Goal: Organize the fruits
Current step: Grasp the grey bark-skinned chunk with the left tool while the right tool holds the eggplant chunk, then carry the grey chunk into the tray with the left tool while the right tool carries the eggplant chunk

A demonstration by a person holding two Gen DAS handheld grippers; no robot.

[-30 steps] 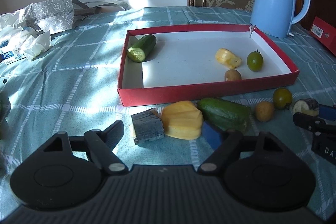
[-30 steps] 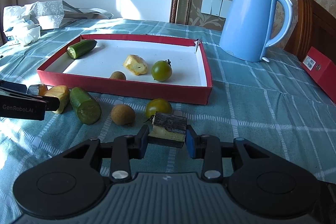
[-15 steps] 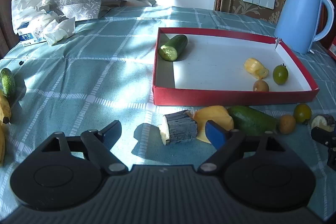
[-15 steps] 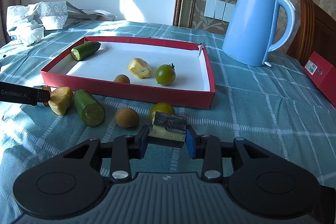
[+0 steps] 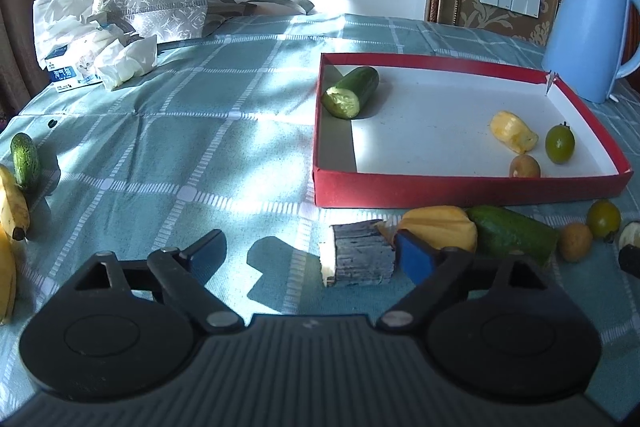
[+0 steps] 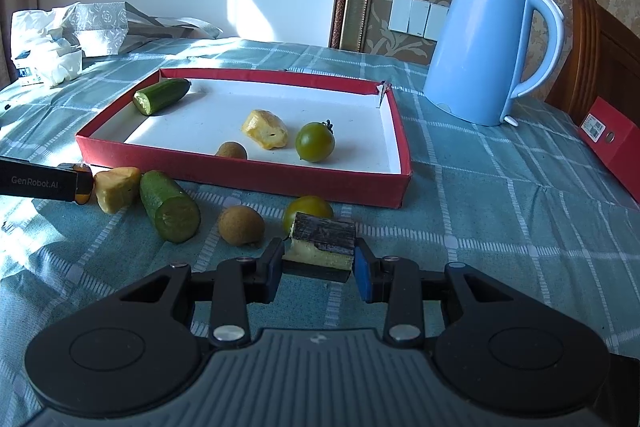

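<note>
A red tray (image 5: 460,187) (image 6: 248,171) holds a cucumber piece (image 5: 352,91), a yellow fruit chunk (image 6: 266,129), a green tomato (image 6: 315,141) and a small brown fruit (image 6: 232,150). In front of it lie a dark-skinned sugarcane piece (image 5: 360,257), a yellow chunk (image 5: 440,225), a cucumber piece (image 6: 170,207), a brown fruit (image 6: 241,225) and a green tomato (image 6: 308,207). My left gripper (image 5: 312,251) is open; the sugarcane piece sits near its right finger. My right gripper (image 6: 320,267) is shut on another sugarcane piece (image 6: 322,241), held above the cloth.
A blue kettle (image 6: 484,47) stands behind the tray on the right. A red box (image 6: 612,147) lies at the far right. Tissues and a bag (image 5: 120,27) sit at the back left. A small cucumber (image 5: 25,161) and bananas (image 5: 12,211) lie at the left edge.
My left gripper has swung left, so the tray and loose fruit shifted right in its view and the bananas came into sight. The right gripper keeps its hold, slightly nearer the tray.
</note>
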